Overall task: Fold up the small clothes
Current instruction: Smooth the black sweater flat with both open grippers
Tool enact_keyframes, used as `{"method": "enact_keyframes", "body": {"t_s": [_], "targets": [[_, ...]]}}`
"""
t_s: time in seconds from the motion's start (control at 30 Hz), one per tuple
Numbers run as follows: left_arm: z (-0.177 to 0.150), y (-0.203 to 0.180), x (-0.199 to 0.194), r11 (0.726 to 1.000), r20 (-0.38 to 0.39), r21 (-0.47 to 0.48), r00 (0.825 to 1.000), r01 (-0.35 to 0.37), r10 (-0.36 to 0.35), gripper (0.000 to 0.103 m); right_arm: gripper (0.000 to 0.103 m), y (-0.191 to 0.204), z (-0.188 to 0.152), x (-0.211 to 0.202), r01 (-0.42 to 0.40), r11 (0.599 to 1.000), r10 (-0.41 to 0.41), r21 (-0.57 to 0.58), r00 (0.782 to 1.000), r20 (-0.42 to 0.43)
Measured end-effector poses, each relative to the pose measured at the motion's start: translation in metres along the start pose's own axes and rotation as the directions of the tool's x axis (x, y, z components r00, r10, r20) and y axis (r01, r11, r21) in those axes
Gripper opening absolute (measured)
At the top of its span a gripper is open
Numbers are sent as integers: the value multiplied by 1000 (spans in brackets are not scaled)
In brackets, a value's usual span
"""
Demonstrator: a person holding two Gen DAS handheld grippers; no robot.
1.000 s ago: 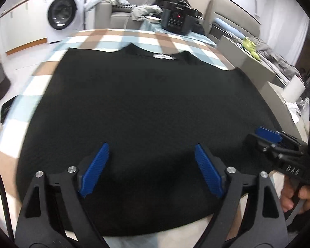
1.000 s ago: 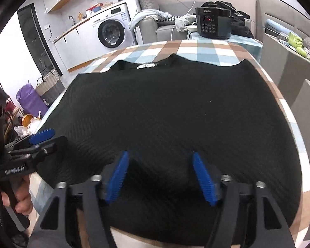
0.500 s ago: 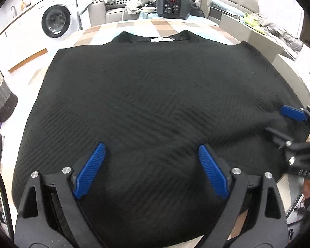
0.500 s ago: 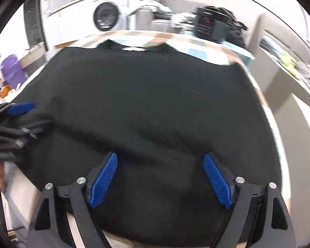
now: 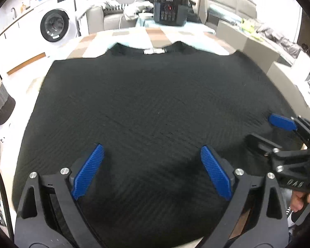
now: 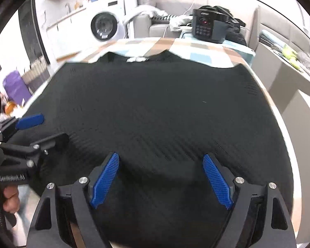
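A black knit sweater (image 5: 155, 103) lies spread flat over the checked tablecloth (image 5: 155, 35), its neck and white label (image 5: 154, 51) at the far end. My left gripper (image 5: 151, 147) hovers open over the near hem, left of middle, nothing between its blue pads. In the right wrist view the same sweater (image 6: 155, 103) fills the table, and my right gripper (image 6: 160, 155) stands open above the hem, nothing in it. Each gripper shows in the other's view: the right one (image 5: 264, 132) at the sweater's right edge, the left one (image 6: 51, 128) at its left edge, both held by a hand.
A black cooker (image 5: 169, 13) stands beyond the table's far end in front of a grey sofa. A washing machine (image 5: 55, 23) is at the back left and a woven basket (image 5: 0, 101) on the floor at left. Grey furniture (image 5: 258, 49) flanks the table's right side.
Both grippers' jaws have spread wider. Both wrist views have rolled level, so the sweater now sits square in each. The sweater has not moved.
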State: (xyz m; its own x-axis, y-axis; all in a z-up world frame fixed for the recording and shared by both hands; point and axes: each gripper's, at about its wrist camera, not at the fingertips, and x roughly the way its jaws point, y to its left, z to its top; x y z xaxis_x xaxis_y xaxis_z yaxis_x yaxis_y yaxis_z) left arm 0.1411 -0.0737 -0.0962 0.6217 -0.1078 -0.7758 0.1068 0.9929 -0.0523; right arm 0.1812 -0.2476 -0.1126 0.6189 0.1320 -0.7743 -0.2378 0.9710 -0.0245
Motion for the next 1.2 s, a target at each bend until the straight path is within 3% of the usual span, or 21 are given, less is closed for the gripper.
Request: {"method": "enact_keyframes", "body": {"t_s": [0.13, 0.33, 0.5, 0.63, 0.77, 0.87, 0.93, 1.07, 1.2], "targets": [[-2, -3, 12, 1000, -18, 29, 1000, -1, 2, 96, 86, 17, 6, 11, 30, 995, -29, -94, 1000, 10], [-4, 0, 16, 999, -17, 33, 1000, 10, -9, 97, 86, 9, 7, 12, 31, 993, -30, -112, 1000, 5], [-9, 20, 10, 1000, -31, 12, 999, -15, 16, 100, 86, -26, 1, 2, 170, 982, -170, -80, 985, 3], [-16, 41, 1, 998, -27, -55, 1000, -4, 3, 101, 86, -48, -12, -7, 205, 978, -207, -37, 978, -26], [-20, 42, -13, 996, -20, -89, 1000, -23, 22, 101, 86, -44, -17, -23, 165, 986, -165, -3, 986, -15], [-25, 28, -30, 996, 19, -80, 999, 28, -27, 101, 86, -19, -19, -29, 55, 998, -55, -3, 998, 2], [-29, 14, -32, 998, 26, -37, 998, 60, -59, 101, 86, 3, -21, -26, -1, 998, 2, -70, 1000, 6], [-42, 2, -27, 998, -13, 51, 999, 44, -43, 101, 86, 27, -30, -16, -22, 984, 17, -176, 999, -30], [-56, 23, -32, 999, -24, 18, 999, 29, -29, 101, 86, 0, -38, -21, -16, 991, 11, -133, 999, -42]]}}
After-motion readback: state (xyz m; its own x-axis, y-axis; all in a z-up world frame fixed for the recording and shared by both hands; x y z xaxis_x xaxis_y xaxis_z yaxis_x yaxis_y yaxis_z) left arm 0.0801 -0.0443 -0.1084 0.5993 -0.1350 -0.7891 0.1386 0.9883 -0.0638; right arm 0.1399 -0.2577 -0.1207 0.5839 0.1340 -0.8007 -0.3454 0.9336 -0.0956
